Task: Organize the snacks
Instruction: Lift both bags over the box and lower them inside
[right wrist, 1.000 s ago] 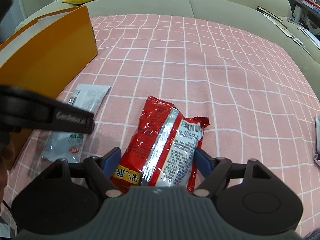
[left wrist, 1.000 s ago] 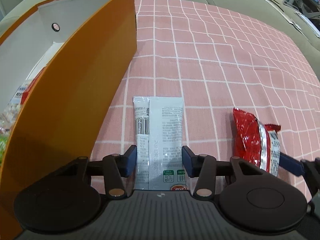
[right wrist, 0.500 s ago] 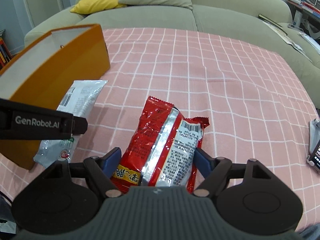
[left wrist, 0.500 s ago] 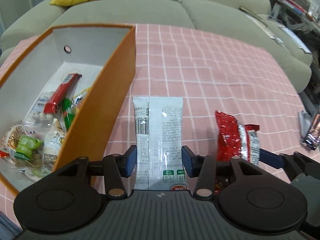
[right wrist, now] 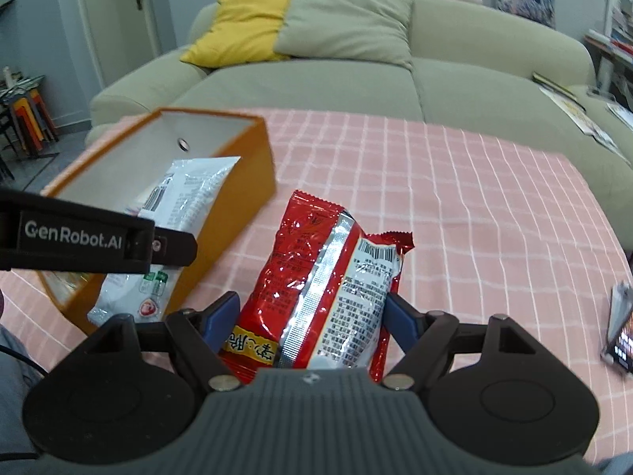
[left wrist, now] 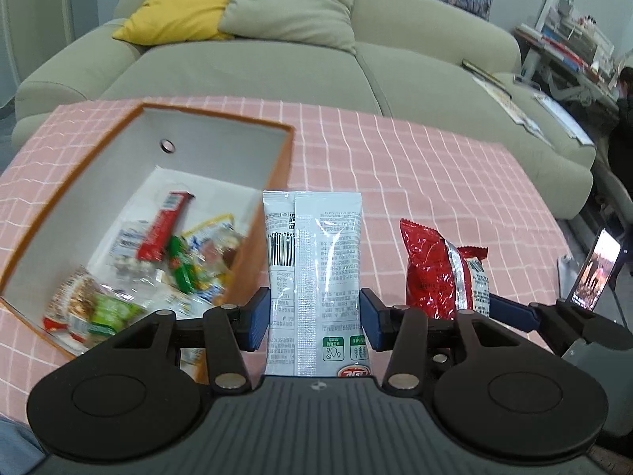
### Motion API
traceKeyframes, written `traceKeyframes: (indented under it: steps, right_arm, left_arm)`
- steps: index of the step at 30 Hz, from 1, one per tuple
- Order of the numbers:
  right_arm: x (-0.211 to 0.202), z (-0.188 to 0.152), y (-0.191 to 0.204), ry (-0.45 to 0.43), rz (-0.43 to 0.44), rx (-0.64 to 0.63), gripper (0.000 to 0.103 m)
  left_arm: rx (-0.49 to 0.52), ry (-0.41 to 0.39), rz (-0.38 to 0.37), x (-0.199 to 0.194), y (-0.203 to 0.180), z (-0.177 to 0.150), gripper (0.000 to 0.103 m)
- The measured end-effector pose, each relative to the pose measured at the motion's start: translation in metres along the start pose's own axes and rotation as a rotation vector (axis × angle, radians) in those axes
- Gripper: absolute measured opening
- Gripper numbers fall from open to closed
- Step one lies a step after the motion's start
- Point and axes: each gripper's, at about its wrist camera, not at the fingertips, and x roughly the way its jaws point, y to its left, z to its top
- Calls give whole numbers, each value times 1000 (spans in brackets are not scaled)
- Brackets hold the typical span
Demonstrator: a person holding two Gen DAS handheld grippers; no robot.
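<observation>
My left gripper (left wrist: pixel 314 318) is shut on a white snack packet (left wrist: pixel 314 269) and holds it in the air beside the right wall of the orange box (left wrist: pixel 279 166). The box is open on top, with a white inside and several snacks (left wrist: pixel 158 253) on its floor. My right gripper (right wrist: pixel 312 316) is shut on a red snack bag (right wrist: pixel 320 273), lifted off the pink checked tablecloth (right wrist: pixel 455 198). From the right wrist view the left gripper's side (right wrist: pixel 79 233) crosses in front of the white packet (right wrist: pixel 186 194) and the box (right wrist: pixel 245 182). The red bag (left wrist: pixel 439 269) shows to the right in the left wrist view.
A green sofa (left wrist: pixel 277 63) with a yellow cushion (left wrist: pixel 178 4) and a green cushion (left wrist: pixel 292 0) stands behind the table. A phone (left wrist: pixel 599 265) leans at the table's right edge. Papers (left wrist: pixel 514 107) lie on the sofa's right end.
Both grippers have risen off the table with their packets. The views tilted up, so the box's inside and the sofa came into sight.
</observation>
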Motion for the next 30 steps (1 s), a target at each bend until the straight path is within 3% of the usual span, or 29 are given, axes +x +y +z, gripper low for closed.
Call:
traceKeyframes:
  steps: [8,14,23,30]
  right_arm:
    - [-2,37,38,-48,126,-120,76]
    - [11,70,76,-91,200,-258,76]
    - [72,109,136,-83,186,-526,76]
    - [121,119,143,-30,164,-665,76]
  left_arm:
    - [-4,-50,19,-26,55,27,54]
    - [31,-32,108,-29,100,52,54]
    - [111,54,152,21,125,69,54]
    - [167,124,160,66,133,78,54]
